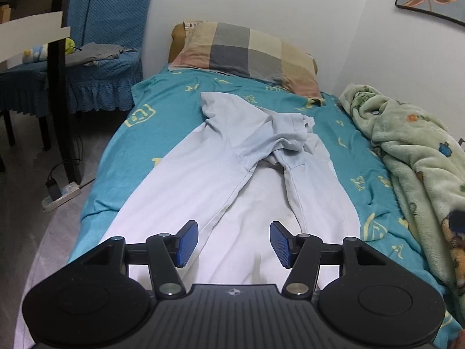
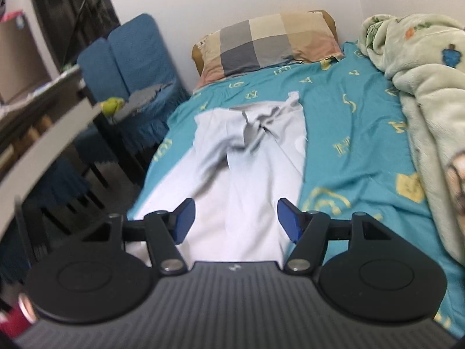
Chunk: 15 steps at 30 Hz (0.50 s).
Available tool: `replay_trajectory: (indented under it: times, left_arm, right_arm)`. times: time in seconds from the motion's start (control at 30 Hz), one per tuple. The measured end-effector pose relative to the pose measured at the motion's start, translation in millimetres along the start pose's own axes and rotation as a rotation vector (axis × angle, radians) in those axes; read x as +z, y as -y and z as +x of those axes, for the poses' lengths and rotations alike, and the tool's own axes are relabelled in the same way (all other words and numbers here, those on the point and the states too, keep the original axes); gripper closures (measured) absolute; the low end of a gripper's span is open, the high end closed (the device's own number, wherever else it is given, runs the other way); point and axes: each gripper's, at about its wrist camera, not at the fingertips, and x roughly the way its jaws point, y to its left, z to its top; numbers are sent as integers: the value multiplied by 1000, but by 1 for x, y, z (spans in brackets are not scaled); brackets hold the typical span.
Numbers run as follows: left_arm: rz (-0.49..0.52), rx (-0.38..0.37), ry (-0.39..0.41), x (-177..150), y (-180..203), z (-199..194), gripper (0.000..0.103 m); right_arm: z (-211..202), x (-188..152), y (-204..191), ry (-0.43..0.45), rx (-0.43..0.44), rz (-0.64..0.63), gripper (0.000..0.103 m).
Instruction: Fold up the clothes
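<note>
A pale blue-white shirt (image 1: 221, 157) lies lengthwise on the bed, its sleeves folded in and bunched near the collar end. The same shirt (image 2: 250, 157) shows in the right wrist view, blurred. My left gripper (image 1: 234, 242) hovers over the near hem of the shirt, open, with nothing between its blue pads (image 1: 187, 242). Over the near part of the shirt my right gripper (image 2: 234, 221) is also open and holds nothing, with one blue pad (image 2: 183, 219) on each side of the cloth below.
The bed has a teal sheet (image 1: 162, 122) with yellow print. A checked pillow (image 1: 247, 52) lies at the head by the wall. A green fleece blanket (image 1: 415, 151) is heaped along the right side. Blue-covered chairs (image 1: 96, 58) and a table (image 2: 43, 122) stand left. A power strip (image 1: 59, 195) lies on the floor.
</note>
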Motion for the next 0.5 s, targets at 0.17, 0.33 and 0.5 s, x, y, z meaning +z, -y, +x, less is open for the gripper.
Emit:
replay_trajectory:
  times: [0.17,0.33,0.5]
  left_arm:
    - [13,20,-2,-8,10,-11,45]
    - [45,75,-10,-14,13,-23,44]
    - [104,112,-88,-8,-7,-39,39]
  right_arm:
    - [-12,-20,0,-32,64,36,38]
    - [-16,-38,-3,-42,58,5,38]
    - [-15,-44,1,-76,65,28,38]
